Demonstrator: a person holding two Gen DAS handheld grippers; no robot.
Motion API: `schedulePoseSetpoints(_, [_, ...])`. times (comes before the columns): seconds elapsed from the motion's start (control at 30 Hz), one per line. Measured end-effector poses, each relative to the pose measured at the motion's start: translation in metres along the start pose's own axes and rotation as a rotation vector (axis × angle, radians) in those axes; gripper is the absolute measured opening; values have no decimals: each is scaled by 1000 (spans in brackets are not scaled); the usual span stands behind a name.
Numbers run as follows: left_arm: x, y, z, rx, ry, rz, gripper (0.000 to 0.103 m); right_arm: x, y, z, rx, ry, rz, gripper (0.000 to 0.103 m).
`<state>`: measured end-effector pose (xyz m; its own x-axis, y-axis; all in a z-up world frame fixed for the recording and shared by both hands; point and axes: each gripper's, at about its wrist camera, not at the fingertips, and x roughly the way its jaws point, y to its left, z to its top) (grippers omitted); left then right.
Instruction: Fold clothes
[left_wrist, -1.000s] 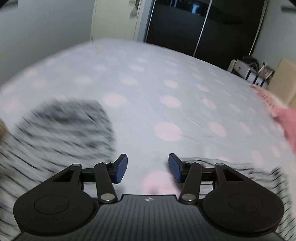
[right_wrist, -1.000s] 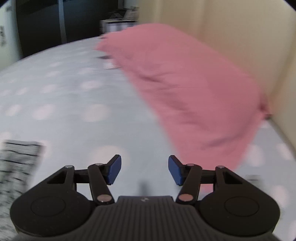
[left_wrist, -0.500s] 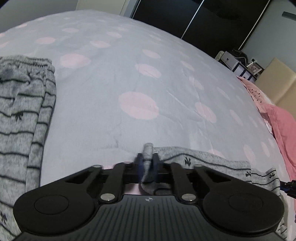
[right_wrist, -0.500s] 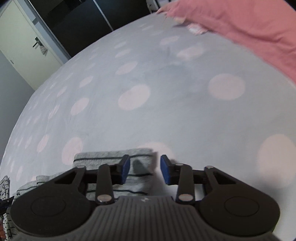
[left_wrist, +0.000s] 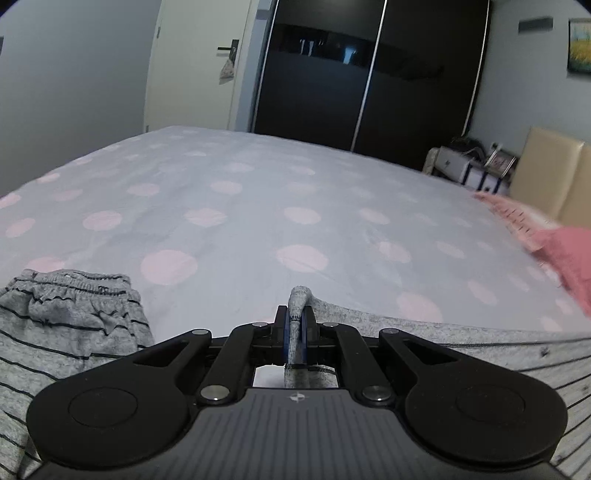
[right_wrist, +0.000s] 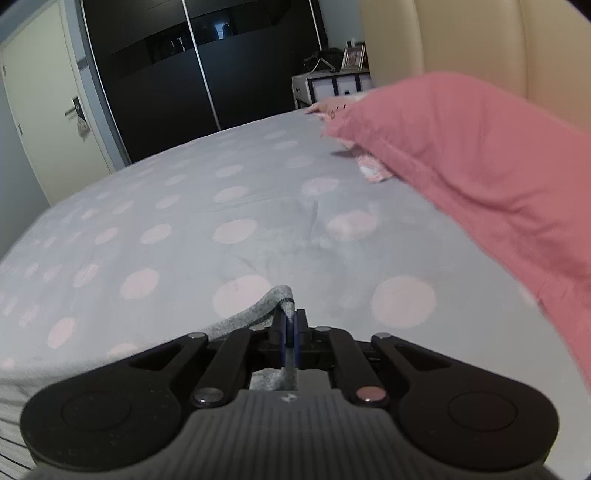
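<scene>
Grey striped pants (left_wrist: 461, 339) lie on the bed; the elastic waistband end (left_wrist: 70, 291) shows bunched at the left of the left wrist view. My left gripper (left_wrist: 294, 332) is shut on a pinched fold of the grey fabric, which sticks up between the blue pads. My right gripper (right_wrist: 290, 334) is shut on another edge of the same grey pants (right_wrist: 255, 314), lifted a little above the sheet. The rest of the garment is hidden under both grippers.
The bed has a light sheet with pink dots (left_wrist: 258, 206). A pink pillow (right_wrist: 480, 162) lies along the right side by a beige headboard (right_wrist: 461, 44). Dark sliding wardrobe doors (left_wrist: 351, 81), a cream door (left_wrist: 199, 66) and a bedside shelf (left_wrist: 469, 166) stand beyond.
Both grippers went from open to shut on the grey pants. They have since lifted and tilted up, so the room beyond the bed shows.
</scene>
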<state>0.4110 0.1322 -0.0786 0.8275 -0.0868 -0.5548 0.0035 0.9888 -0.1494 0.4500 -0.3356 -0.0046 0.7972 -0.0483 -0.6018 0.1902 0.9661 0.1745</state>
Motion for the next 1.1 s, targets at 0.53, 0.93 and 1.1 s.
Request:
schedulePoseSetpoints(0.53, [-27,2,-14,112,118,74,41,0,-19,-14,-71,88,-85,34])
schedulePoseSetpoints(0.93, [-191,24,-10,135,120,42,45,-148,-108,-49,-3,204,-137,47])
schedulePoseSetpoints(1.1, [-256,28,-28,99,136,-5,45,-215,-118,-84,77,236,-109,46])
